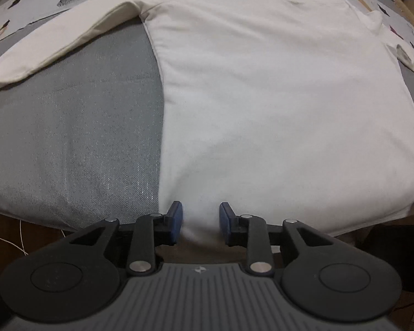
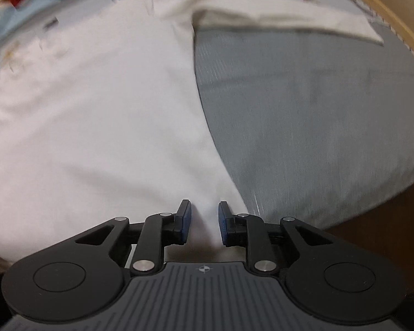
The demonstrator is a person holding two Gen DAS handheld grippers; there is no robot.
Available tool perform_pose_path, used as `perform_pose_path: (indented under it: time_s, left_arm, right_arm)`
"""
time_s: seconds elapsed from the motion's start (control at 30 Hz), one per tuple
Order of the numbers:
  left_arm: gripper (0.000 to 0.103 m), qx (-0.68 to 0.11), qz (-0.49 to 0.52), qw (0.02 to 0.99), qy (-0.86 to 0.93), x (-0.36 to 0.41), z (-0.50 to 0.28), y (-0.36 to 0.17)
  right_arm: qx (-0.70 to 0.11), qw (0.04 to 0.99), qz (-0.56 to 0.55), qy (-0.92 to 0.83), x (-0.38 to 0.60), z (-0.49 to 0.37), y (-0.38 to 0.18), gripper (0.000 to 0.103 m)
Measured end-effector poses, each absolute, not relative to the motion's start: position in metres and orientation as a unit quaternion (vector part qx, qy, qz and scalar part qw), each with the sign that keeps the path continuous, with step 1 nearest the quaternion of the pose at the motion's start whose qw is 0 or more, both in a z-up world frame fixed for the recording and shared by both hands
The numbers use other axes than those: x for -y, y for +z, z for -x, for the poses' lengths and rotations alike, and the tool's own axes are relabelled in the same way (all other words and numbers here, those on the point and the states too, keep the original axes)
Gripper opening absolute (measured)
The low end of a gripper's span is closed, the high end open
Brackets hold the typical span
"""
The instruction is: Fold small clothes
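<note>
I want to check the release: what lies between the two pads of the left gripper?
In the left wrist view, the hem of the white shirt lies between the pads of the left gripper. The jaws stand apart, not pressing it.

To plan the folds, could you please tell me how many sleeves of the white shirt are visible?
2: one sleeve stretches out left of the white shirt in the left wrist view; the other sleeve stretches right in the right wrist view.

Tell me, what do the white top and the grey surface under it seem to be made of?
The white top looks like soft matte knit, probably cotton: it lies limp with stitched seams. The grey surface looks like coarse woven cloth over padding, showing a visible weave with faint glints.
</note>
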State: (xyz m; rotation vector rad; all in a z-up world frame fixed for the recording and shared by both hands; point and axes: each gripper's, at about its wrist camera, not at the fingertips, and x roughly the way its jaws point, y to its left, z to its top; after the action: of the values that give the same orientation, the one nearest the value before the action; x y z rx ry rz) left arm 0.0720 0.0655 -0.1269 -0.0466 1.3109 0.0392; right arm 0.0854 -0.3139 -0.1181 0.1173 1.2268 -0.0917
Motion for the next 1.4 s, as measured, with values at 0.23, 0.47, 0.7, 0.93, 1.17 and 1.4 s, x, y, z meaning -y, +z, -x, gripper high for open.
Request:
perform_pose_path:
  time_s: [0.23, 0.47, 0.7, 0.93, 1.17, 1.4]
  left_arm:
    - [0.049, -0.493, 0.023, 0.869, 0.021, -0.068, -0.065, -0.070]
    - [0.080, -0.399, 0.040, 0.916, 0.032, -0.068, -0.074, 0.000]
    - [0.084, -0.360, -0.012, 0.931, 0.064, -0.100, -0.134, 0.043]
    - [0.061, -0.376, -0.022, 0.912, 0.163, -0.173, -0.197, 0.009]
    - [0.022, -0.401, 0.072, 0.872, 0.272, -0.252, -0.223, -0.041]
    - [0.035, -0.424, 0.091, 0.826, 0.360, -0.307, -0.235, -0.075]
  right_arm:
    - [-0.434, 0.897, -0.088, -0.013, 0.315, -0.078, -0.047, 0.022]
    - [-0.281, 0.955, -0.080, 0.053, 0.336, -0.093, 0.038, 0.043]
    - [-0.252, 0.951, -0.176, 0.008, 0.364, -0.113, 0.031, 0.048]
    - [-0.253, 0.954, -0.162, 0.014, 0.330, -0.125, 0.021, 0.048]
    - [-0.259, 0.958, -0.116, 0.027, 0.297, -0.137, 0.016, 0.030]
    - [-0.259, 0.962, -0.087, 0.022, 0.282, -0.145, 0.012, 0.020]
